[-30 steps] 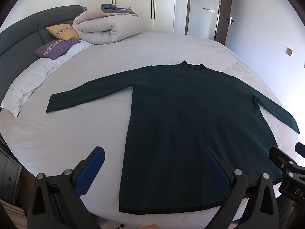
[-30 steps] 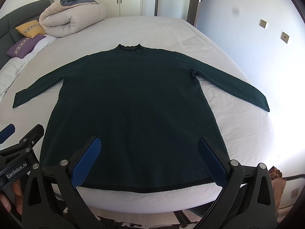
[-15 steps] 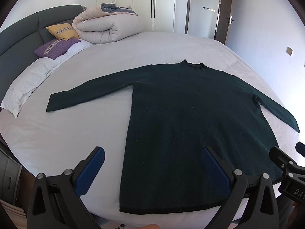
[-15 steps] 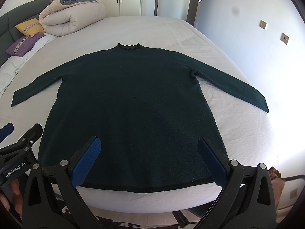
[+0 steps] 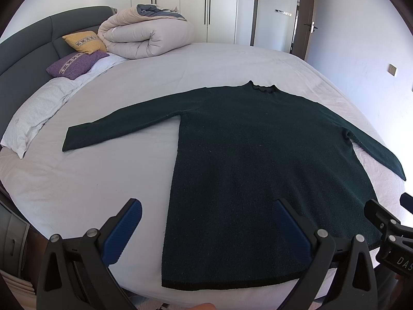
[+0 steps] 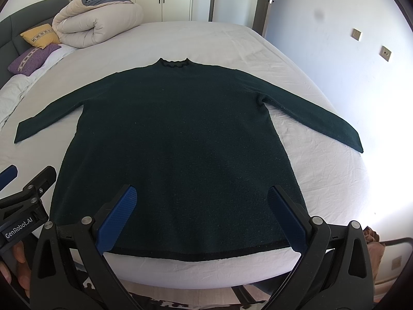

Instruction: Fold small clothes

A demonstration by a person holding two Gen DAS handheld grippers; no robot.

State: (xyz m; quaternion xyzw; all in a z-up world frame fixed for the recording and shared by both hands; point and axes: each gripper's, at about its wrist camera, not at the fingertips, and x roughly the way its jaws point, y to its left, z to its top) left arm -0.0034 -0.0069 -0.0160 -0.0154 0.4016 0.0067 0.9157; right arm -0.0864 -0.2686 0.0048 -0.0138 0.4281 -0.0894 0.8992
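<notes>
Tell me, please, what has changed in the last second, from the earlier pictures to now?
Hardly anything. The right wrist view has drifted slightly toward the dark green sweater; nothing was grasped or released. The sweater lies flat on the bed, sleeves spread, as before. The left claw and the right claw both hang open above the hem, touching nothing. The rolled duvet and pillows have not moved.
</notes>
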